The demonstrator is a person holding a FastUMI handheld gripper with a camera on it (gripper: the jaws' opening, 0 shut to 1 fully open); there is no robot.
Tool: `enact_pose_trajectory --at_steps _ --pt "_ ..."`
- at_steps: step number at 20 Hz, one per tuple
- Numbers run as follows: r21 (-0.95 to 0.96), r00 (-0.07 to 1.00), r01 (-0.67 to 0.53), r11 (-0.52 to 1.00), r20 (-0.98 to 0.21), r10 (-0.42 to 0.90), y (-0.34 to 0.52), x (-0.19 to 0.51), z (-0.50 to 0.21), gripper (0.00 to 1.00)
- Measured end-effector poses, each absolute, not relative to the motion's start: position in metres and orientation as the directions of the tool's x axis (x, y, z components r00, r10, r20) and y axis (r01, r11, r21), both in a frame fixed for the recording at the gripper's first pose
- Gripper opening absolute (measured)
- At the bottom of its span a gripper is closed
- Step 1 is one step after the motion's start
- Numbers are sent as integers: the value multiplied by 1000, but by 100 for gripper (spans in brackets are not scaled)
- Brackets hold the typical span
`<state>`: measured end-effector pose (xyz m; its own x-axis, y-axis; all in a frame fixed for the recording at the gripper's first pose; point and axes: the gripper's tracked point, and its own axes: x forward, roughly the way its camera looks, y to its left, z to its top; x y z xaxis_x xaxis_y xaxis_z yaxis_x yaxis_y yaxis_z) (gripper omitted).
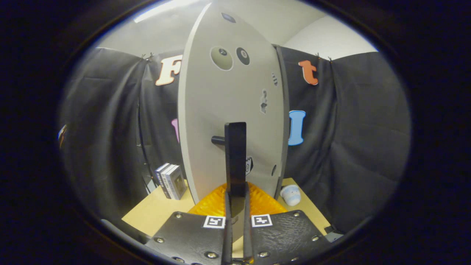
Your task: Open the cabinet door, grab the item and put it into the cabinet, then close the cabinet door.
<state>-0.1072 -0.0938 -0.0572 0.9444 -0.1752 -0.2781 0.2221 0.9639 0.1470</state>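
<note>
The grey cabinet door (235, 92) stands upright straight ahead and very close, with a few small stickers on its face. A dark vertical bar handle (235, 154) stands off the door on a short peg. My gripper (236, 197) is shut on the lower end of that handle, one finger pressing on each side. A small white and pale blue item (290, 194) lies on the wooden table (154, 213), just right of the door's bottom corner and beyond my right finger. I cannot tell how far the door is swung, and the cabinet's inside is hidden behind it.
Several small grey boxes (170, 181) stand on the table to the left of the door, near the black cloth wall (368, 129). That cloth closes in the booth on the left, back and right. The table's front edge runs just below my fingers.
</note>
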Motion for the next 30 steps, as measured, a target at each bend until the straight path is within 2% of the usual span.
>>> enact_pose_trajectory --at_steps 16,18,19,25,30 --pt "94 853 458 884 -328 -407 -205 -171 -79 11" --pt "99 851 460 882 -333 -407 -213 -175 -80 9" --pt "115 855 457 882 -330 -400 -217 -174 -82 3" --pt "111 882 394 913 -326 -341 -221 -180 -84 3" --pt "107 859 453 885 -317 -402 -235 -205 -84 4"
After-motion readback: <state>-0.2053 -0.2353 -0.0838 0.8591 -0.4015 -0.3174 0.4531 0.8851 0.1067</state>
